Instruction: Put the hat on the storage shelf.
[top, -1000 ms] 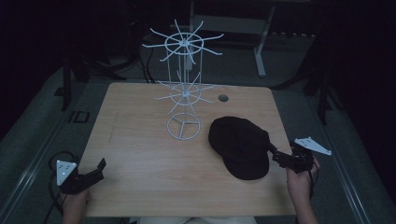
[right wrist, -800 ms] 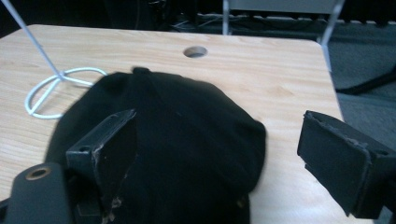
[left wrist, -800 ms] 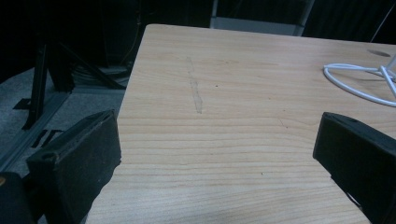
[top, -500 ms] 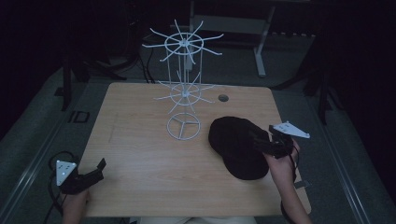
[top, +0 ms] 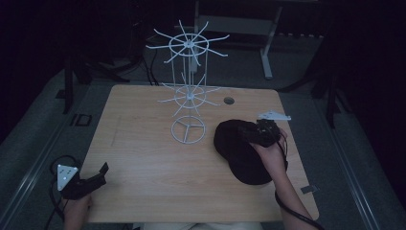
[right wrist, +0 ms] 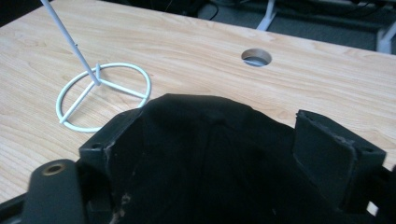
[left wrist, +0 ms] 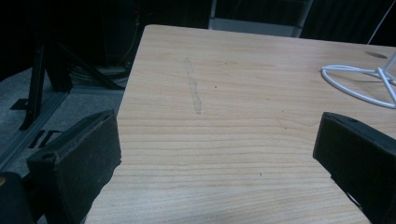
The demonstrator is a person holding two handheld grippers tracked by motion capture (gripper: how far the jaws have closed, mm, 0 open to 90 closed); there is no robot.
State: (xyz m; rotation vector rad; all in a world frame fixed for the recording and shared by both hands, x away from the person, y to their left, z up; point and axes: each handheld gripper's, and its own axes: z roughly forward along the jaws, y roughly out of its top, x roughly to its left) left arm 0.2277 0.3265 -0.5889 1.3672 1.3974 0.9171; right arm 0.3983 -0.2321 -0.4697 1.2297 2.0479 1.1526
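Two grippers: right gripper jaws spread wide over black cap beside white wire rack, left gripper wide, empty, at table corner.

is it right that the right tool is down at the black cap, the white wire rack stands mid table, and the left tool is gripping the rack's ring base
Not quite. The left tool grips nothing: the left gripper view shows its jaws open over bare wooden table, with the ring base of the white wire rack far off. The rest holds: the high view shows the right tool at the black fabric cap, rack mid table.
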